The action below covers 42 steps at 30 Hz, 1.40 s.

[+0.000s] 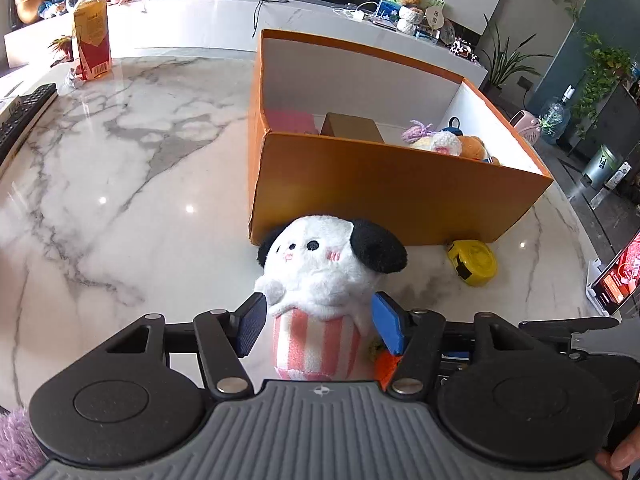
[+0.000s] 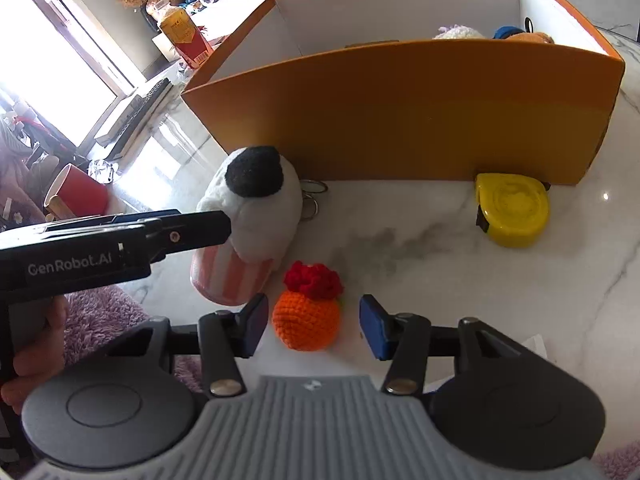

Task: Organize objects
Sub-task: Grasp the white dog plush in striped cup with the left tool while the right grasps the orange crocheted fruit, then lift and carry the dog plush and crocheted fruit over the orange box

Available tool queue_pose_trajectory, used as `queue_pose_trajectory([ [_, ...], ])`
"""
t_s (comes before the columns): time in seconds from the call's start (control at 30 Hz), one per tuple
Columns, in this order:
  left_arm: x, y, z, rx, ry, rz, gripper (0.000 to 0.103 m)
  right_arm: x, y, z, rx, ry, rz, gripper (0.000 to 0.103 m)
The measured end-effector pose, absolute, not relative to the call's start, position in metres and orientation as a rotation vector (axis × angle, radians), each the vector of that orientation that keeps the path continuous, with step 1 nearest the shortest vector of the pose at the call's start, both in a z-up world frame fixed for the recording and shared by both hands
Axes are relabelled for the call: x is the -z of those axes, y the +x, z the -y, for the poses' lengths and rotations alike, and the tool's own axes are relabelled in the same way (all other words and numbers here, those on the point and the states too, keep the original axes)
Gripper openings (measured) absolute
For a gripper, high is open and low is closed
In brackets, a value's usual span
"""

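Note:
A white plush dog (image 1: 320, 272) with black ears and a pink-striped base stands on the marble table (image 1: 120, 184) in front of the orange box (image 1: 392, 196). My left gripper (image 1: 318, 326) is open, its pads on either side of the plush's base. In the right wrist view the plush (image 2: 260, 216) lies left of an orange crocheted ball (image 2: 306, 318) with a red top. My right gripper (image 2: 314, 326) is open, its pads on either side of the ball. A yellow tape measure (image 2: 512, 210) lies against the box (image 2: 400, 120).
The box holds a pink cloth (image 1: 290, 120), a small brown carton (image 1: 352, 128) and several plush toys (image 1: 444, 144). A drink bottle (image 1: 91, 36) and a keyboard (image 1: 22, 114) sit at the table's far left. A phone on a stand (image 1: 618, 280) is at the right edge. Key rings (image 2: 314, 194) lie by the plush.

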State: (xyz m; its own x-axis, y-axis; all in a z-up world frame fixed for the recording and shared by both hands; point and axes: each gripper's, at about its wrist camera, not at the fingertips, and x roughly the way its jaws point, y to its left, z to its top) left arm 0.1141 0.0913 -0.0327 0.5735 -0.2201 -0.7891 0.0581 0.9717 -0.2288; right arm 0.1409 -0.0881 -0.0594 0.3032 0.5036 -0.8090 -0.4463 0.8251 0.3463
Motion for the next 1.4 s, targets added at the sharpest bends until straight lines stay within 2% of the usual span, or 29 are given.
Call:
queue_pose_trajectory([
  [0.53,0.049,0.126,-0.092,0.175,-0.234,-1.001,0.071,0.072,0.145,0.079,-0.64,0.048,-1.117,0.053],
  [0.7,0.051,0.128,-0.09,0.185,-0.242,-1.007,0.072,0.075,0.145,0.077,-0.647,0.035,-1.127,0.045],
  [0.93,0.053,0.129,-0.091,0.191,-0.258,-1.011,0.072,0.077,0.144,0.078,-0.646,0.022,-1.122,0.045],
  [1.4,0.047,0.123,-0.092,0.182,-0.263,-1.026,0.059,0.062,0.143,0.09,-0.617,0.01,-1.077,0.044],
])
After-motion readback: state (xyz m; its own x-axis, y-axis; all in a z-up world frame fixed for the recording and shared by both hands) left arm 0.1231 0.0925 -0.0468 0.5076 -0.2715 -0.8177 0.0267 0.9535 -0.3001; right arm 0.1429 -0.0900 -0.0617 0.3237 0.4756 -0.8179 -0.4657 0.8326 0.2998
